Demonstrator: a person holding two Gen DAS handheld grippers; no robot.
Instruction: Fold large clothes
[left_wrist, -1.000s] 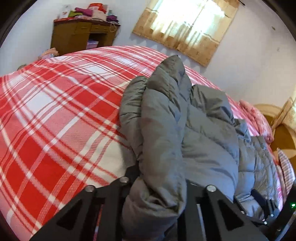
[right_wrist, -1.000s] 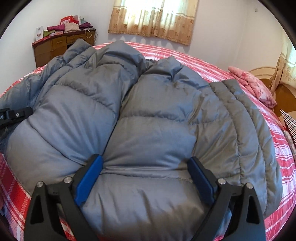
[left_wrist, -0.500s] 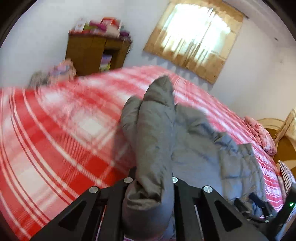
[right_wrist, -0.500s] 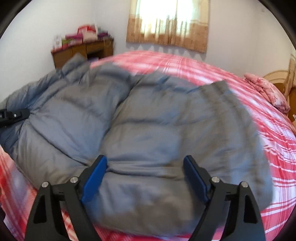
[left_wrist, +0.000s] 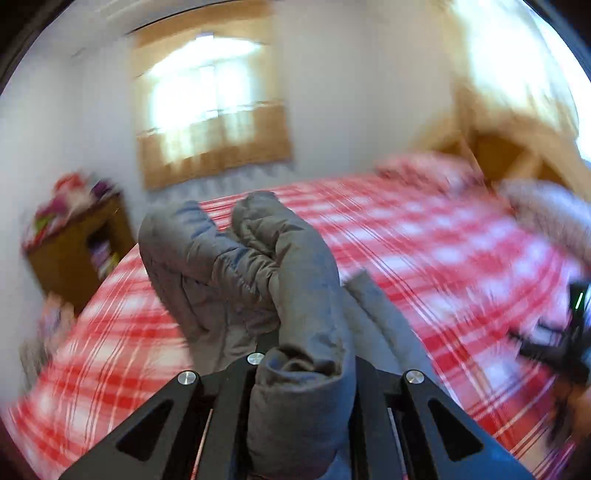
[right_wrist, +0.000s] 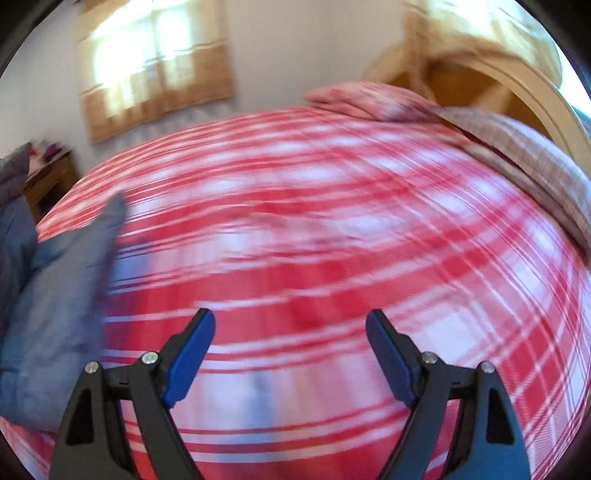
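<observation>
The left gripper (left_wrist: 303, 373) is clamped on a bunched fold of the grey puffer jacket (left_wrist: 258, 266), lifting it ahead over the plaid bed (left_wrist: 424, 258), presumably to carry it across, while the right gripper (right_wrist: 290, 332), spread wide and empty, has the jacket off to its left.

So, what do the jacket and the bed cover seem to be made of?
Jacket: likely a thin synthetic shell over soft padding, matte grey; it shows stitched, puffy quilted sections where the left gripper clamps it.
Bed cover: looks like woven cloth, matte, with a red and white plaid; blur hides the weave.
</observation>
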